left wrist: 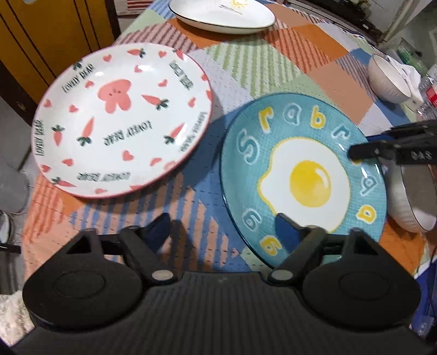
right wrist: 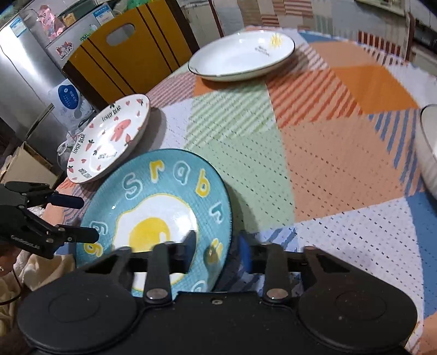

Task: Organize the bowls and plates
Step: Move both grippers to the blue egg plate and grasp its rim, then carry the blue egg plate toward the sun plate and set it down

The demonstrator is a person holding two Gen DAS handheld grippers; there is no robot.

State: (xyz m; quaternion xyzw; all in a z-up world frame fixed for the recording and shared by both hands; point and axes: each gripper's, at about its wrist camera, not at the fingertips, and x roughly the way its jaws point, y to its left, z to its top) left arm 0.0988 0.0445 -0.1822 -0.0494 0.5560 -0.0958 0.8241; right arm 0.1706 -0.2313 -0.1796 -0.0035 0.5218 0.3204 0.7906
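A blue plate with a fried-egg picture lies on the patchwork tablecloth; it also shows in the right wrist view. My right gripper has one finger on each side of its near rim and holds the rim tilted up; its fingers reach the plate's right edge in the left wrist view. My left gripper is open and empty over the cloth by the plate's near-left rim. A white plate with pink carrots lies to the left. A white plate with a sun mark lies at the far end.
A white ribbed bowl stands at the right and another bowl sits beside the blue plate. A yellow cabinet and a steel fridge stand beyond the table's left edge.
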